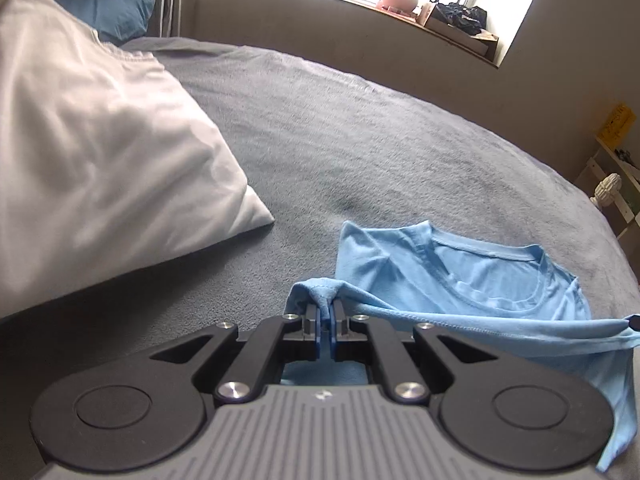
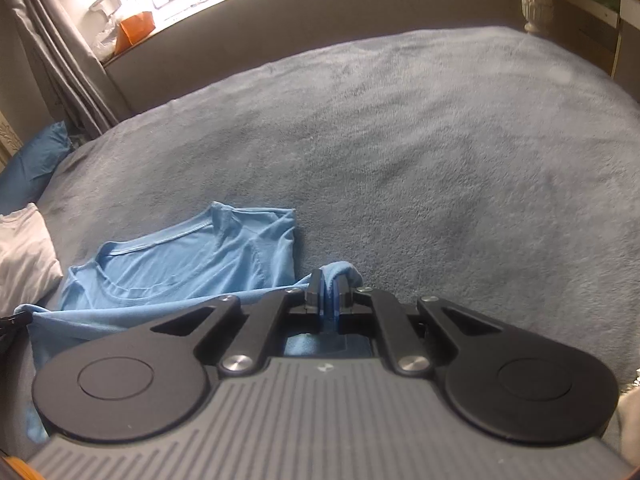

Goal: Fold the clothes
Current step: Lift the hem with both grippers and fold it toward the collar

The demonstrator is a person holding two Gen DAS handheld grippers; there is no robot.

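Note:
A light blue T-shirt (image 1: 460, 272) lies on the grey bed cover (image 1: 360, 140), its collar end flat and facing the window. My left gripper (image 1: 327, 310) is shut on a bunched corner of the shirt's near edge. That edge stretches taut to the right, where the tip of my right gripper (image 1: 633, 322) pinches it. In the right wrist view the T-shirt (image 2: 180, 260) lies to the left, and my right gripper (image 2: 330, 292) is shut on the other bunched corner. Cloth hangs below both grippers.
A white pillow (image 1: 92, 160) lies close on the left, a blue pillow (image 1: 108, 10) behind it. The grey bed cover (image 2: 420, 140) spreads wide ahead. A window sill with bags (image 1: 440, 8) runs along the far wall. A white bedpost knob (image 2: 536, 0) and shelves stand at right.

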